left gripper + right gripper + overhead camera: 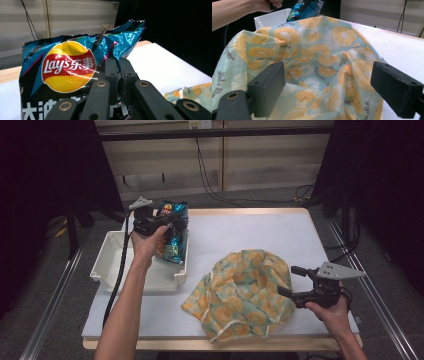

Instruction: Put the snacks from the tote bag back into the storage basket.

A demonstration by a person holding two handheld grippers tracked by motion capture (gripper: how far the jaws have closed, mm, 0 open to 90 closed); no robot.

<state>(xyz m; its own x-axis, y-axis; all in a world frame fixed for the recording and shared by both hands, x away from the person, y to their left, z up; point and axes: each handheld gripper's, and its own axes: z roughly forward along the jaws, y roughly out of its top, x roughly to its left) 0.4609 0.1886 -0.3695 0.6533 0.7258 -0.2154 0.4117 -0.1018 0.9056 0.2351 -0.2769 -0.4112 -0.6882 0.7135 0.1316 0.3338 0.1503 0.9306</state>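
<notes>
From above, your left gripper (167, 220) pinches the chip bag (174, 232) upright over the white bin (112, 265). Along your left gripper (119, 66), the jaws clamp the bag's (70, 67) foil. Your right gripper (328, 87) stands spread before the fruit-print cloth (317, 50).
</notes>
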